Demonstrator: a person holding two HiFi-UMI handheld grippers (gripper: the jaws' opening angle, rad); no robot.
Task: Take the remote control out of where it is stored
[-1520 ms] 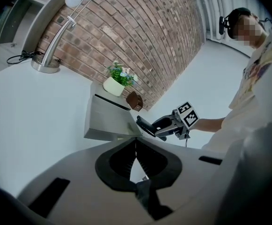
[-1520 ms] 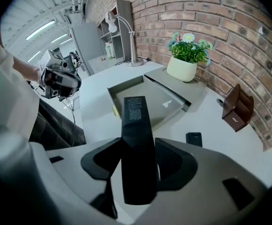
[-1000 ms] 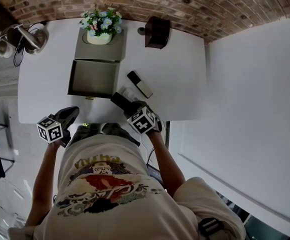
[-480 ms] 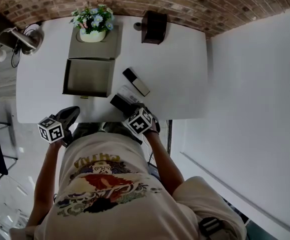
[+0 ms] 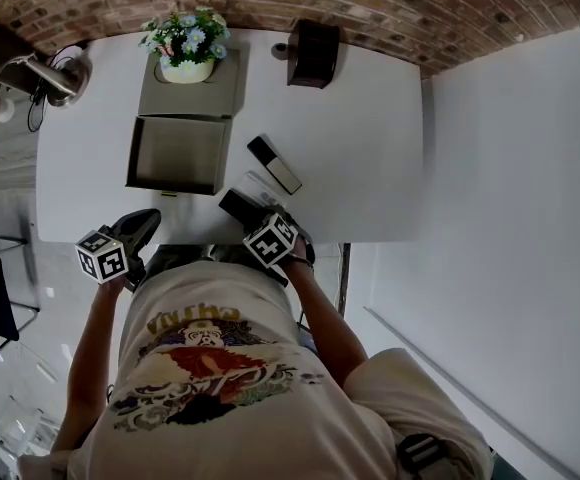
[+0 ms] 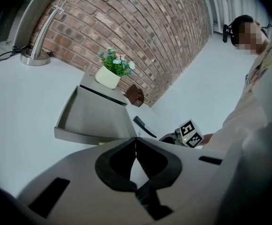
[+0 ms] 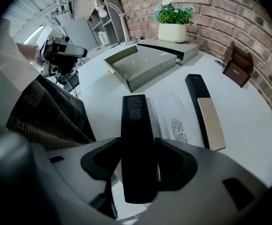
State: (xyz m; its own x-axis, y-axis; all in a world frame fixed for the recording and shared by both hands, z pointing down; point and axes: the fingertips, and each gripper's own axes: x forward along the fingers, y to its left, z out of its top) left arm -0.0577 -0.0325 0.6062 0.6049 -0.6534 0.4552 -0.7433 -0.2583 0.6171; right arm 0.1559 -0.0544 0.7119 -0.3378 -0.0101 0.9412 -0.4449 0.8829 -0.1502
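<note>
**Two remotes are out of the drawer – one is in your right fingers**

Nearest you, the right gripper [image 7: 138,159] is clenched on the black remote control [image 7: 136,125]. Its fingers press the remote's long sides low on the body, so most of its length sticks out ahead of the grip. It hangs over the near strip of the table [image 7: 248,121], nose tilted steeply down, and I cannot tell whether the tip touches the surface yet.

The left gripper [image 6: 136,146] is off the table's near left corner with its fingers pressed together on nothing. It looks spare for this step.

My reading is that you are setting this remote down. Bring the nose in well clear of the table's edge, then level the wrist so the body lies flat before you release – a low grip on a long bar will let it tip if you open early.

Just beyond the nose lies a white printed leaflet [image 7: 176,121], and beside that a second remote [image 7: 204,109], black with a gold end. Aim for the bare patch on the near side of them.

Farther back the grey drawer [image 7: 150,78] stands pulled open and looks empty. A flowerpot [image 7: 172,32] sits on the unit behind it. A brown holder [image 7: 239,64] stands near the brick wall.
</note>
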